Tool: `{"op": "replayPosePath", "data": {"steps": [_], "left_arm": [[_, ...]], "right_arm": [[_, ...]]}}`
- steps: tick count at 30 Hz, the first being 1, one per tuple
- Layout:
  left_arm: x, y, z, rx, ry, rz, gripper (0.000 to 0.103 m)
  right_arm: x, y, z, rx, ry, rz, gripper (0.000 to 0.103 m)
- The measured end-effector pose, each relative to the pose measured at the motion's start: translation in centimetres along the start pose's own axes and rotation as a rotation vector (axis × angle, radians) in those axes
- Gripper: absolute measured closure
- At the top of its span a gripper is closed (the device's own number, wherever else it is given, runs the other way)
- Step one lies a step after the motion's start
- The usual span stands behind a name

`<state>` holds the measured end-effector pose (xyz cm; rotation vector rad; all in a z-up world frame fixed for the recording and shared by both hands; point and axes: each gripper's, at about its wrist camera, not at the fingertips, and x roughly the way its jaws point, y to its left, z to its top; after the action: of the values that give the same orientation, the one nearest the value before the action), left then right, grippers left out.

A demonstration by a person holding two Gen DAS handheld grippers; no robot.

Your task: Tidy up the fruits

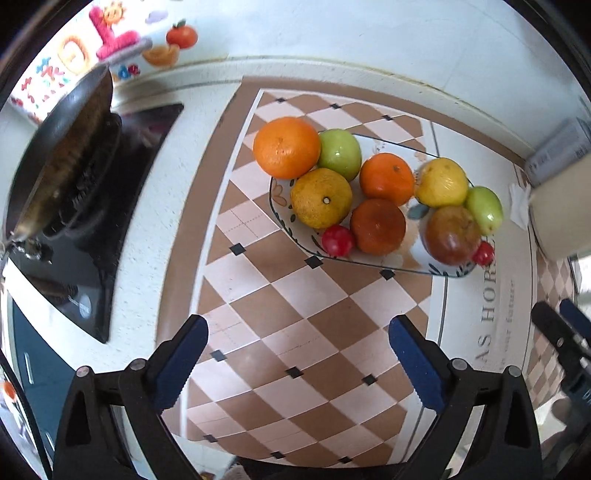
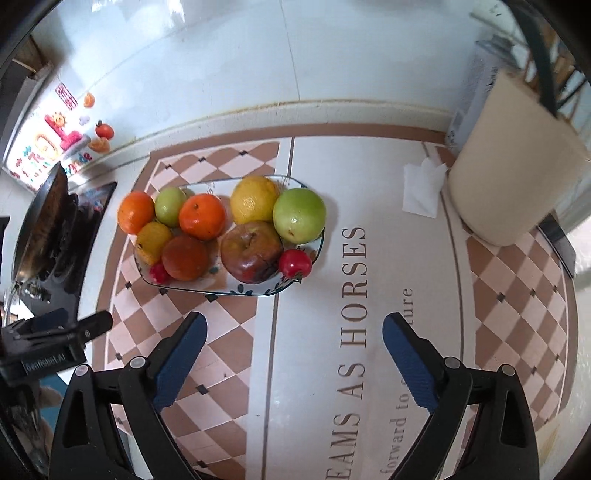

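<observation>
A patterned rectangular plate (image 1: 413, 263) (image 2: 255, 291) on a checkered mat holds several fruits: oranges (image 1: 286, 147) (image 2: 202, 216), green apples (image 1: 340, 153) (image 2: 299, 215), a yellow lemon (image 1: 441, 181) (image 2: 255, 199), a bruised red apple (image 1: 451, 236) (image 2: 252, 252) and small red tomatoes (image 1: 337, 240) (image 2: 295, 263). My left gripper (image 1: 297, 360) is open and empty, short of the plate. My right gripper (image 2: 293, 356) is open and empty, short of the plate's right end.
A gas stove with a dark pan (image 1: 55, 155) (image 2: 40, 218) stands at the left. A beige cylindrical container (image 2: 513, 166) (image 1: 561, 206) and a white tissue (image 2: 421, 188) lie at the right. A tiled wall with stickers (image 1: 107, 33) is behind.
</observation>
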<state>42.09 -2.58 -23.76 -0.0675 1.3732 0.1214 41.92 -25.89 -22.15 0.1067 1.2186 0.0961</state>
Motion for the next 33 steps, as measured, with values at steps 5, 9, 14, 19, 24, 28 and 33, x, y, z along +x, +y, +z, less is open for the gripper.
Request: {"op": "replayPosePath", "data": {"steps": [5, 9, 14, 19, 24, 28, 33], "left_arm": [[-3.0, 0.6, -1.6, 0.038, -0.077, -0.008, 0.003], [-6.3, 1.2, -3.6, 0.071, -0.157, -0.008, 0.003], [-10.9, 2.2, -6.5, 0.112, -0.254, -0.026, 0.003], [-15.4, 3.4, -9.9, 0.134, -0.323, -0.059, 0.003], [-19.6, 4.3, -13.1, 0.142, -0.389, -0.078, 0.003], [-22.5, 4.7, -15.7, 0.141, -0.433, -0.086, 0.003], [-24.7, 4.9, -17.7, 0.135, -0.472, -0.079, 0.003]], "right_arm": [[-3.9, 1.1, -1.6, 0.025, -0.065, -0.019, 0.005], [-7.4, 2.5, -3.7, 0.030, -0.119, -0.034, 0.005], [-12.6, 4.6, -7.0, 0.040, -0.196, -0.045, 0.005], [-17.8, 6.4, -10.5, 0.041, -0.269, -0.061, 0.005], [-23.0, 7.9, -14.1, 0.012, -0.326, -0.069, 0.002], [-26.5, 8.5, -16.3, -0.010, -0.366, -0.068, 0.002], [-30.5, 8.6, -18.0, -0.023, -0.418, -0.049, 0.002]]}}
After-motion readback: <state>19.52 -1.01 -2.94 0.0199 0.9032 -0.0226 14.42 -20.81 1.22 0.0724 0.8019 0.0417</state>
